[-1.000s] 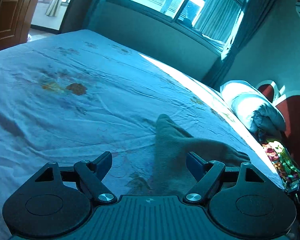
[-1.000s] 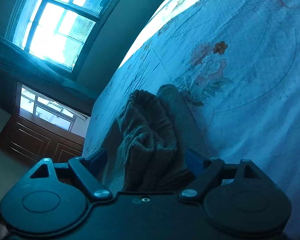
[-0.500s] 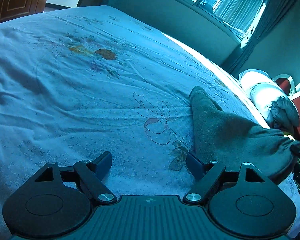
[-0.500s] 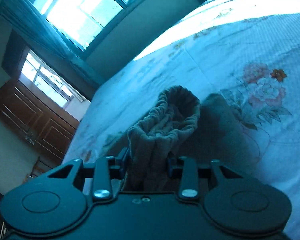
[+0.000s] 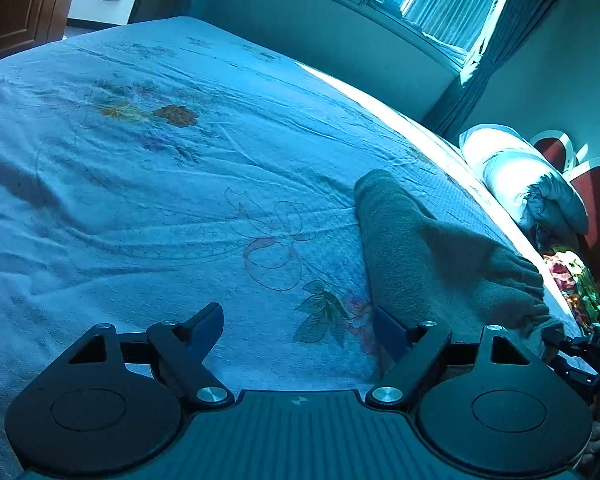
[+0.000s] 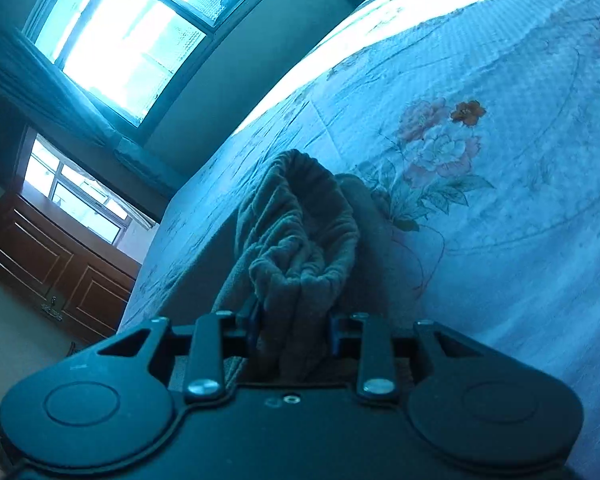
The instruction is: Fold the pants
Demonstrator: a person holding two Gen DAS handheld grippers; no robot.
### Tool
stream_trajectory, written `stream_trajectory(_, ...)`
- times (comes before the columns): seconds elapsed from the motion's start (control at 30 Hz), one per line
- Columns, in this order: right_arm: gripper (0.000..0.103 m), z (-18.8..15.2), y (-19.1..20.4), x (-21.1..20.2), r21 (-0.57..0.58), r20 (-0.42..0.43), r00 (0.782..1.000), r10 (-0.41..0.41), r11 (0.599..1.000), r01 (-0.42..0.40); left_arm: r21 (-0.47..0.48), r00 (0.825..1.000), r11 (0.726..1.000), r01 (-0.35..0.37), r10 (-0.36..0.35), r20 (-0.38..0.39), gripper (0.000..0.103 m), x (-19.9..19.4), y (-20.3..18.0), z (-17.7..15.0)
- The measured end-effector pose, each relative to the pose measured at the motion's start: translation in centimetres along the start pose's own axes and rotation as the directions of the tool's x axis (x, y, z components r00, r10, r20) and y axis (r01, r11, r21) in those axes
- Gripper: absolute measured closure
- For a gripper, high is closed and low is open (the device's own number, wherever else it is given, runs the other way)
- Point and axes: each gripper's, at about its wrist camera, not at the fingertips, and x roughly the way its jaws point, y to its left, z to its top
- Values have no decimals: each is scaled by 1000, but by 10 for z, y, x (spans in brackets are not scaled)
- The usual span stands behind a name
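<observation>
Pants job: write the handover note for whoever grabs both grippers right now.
Right gripper: jaws have just closed, now shut on the bunched elastic waistband of the pants.
Left gripper: open, empty, low over the bedsheet just left of the pants; its right finger sits at the near edge of the cloth, contact unclear.
Pants: grey, lying crumpled on the bed, far end toward the window, waistband end lifted at the near edge.
Done: waistband gripped on one side.
Left: probably take a second hold with the left gripper, spread the pants flat, then fold.
</observation>
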Motion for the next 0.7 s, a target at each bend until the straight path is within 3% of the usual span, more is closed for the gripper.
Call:
stream_trajectory(0.07, 80, 0, -1, -1, 36, 4, 1000, 24, 999, -25, 43, 999, 998, 46, -46, -5, 22, -1, -15, -2)
stream_trajectory(0.27, 80, 0, -4, 2, 68, -12, 998, 59, 996, -58, 201, 996, 976, 82, -74, -49, 22, -6, -45, -33)
stream_trajectory(0.33, 75, 0, -5, 9, 63, -23, 998, 51, 997, -50, 245, 996, 968, 56, -36, -85, 22, 3, -52, -41)
stream_trajectory(0.4, 72, 0, -4, 14, 55, -29, 999, 41, 998, -39, 255, 998, 967, 4, 13, -67, 22, 11, -56, -43)
stream_trajectory(0.5, 54, -3, -3, 22, 41, -43, 999, 10, 999, -9, 226, 995, 971, -76, 90, -51, 22, 23, -58, -36)
stream_trajectory(0.57, 66, -4, 0, 22, 9, -38, 999, -4, 1000, 4, 235, 990, 963, -133, 142, -20, 22, 24, -57, -35)
stream_trajectory(0.63, 81, -2, 5, 17, -11, -30, 1000, -6, 1000, 6, 156, 993, 981, -118, 116, 25, 22, 15, -46, -34)
stream_trajectory(0.7, 82, -3, 17, 3, -78, 38, 999, 18, 997, -15, 152, 990, 981, -118, 106, 88, 22, 4, -46, -38)
